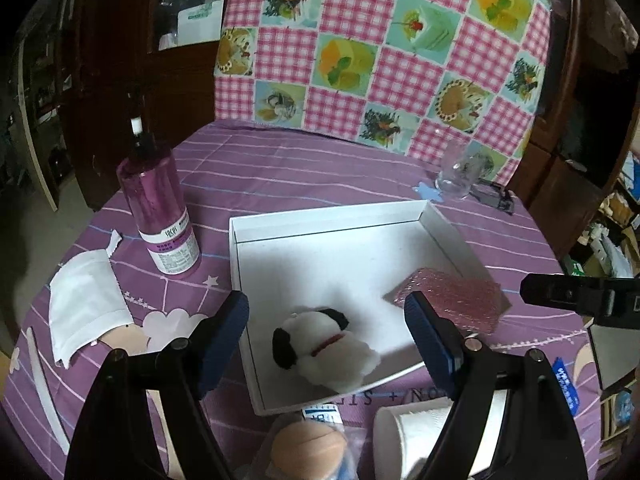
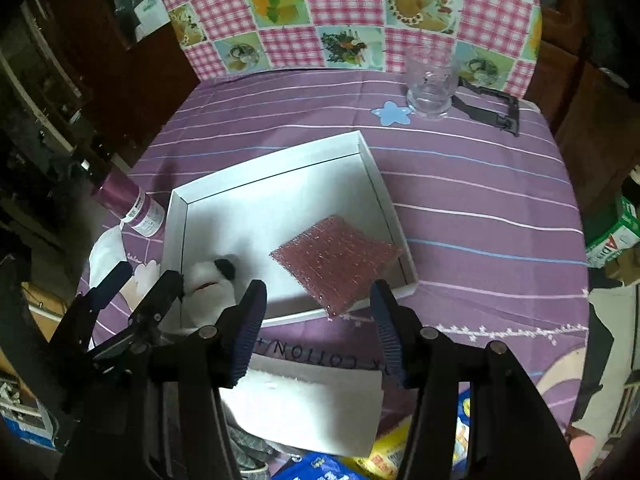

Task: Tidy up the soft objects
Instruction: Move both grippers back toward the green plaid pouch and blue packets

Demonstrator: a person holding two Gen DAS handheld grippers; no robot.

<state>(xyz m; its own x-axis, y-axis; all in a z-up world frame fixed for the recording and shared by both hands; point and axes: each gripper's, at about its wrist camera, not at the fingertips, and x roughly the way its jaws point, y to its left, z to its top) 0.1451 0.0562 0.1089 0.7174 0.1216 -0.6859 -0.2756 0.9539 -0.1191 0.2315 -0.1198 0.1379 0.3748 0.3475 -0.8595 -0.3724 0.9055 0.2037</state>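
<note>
left claw (image 1: 326, 330) wide open over the plush dog (image 1: 320, 344), right claw (image 2: 318, 320) half open, empty, pink bubble wrap (image 2: 336, 262) just ahead in the white box (image 2: 276, 160)

In the right wrist view the left gripper (image 2: 150, 280) hides half the plush dog (image 2: 214, 278), and the purple bottle (image 2: 128, 204) is cut short in darkness.

I see the box (image 1: 332, 216) at mid-table (image 2: 480, 184). In it, the plush dog (image 1: 320, 344) lies at the near-left corner and the bubble-wrap pad (image 2: 340, 260) at the near-right corner, overhanging the near wall. The bottle (image 1: 160, 208) stands left of the box, the cloth pouch (image 1: 84, 304) nearer the left edge. The glass (image 2: 430, 80) stands at the far edge, behind the box.
</note>
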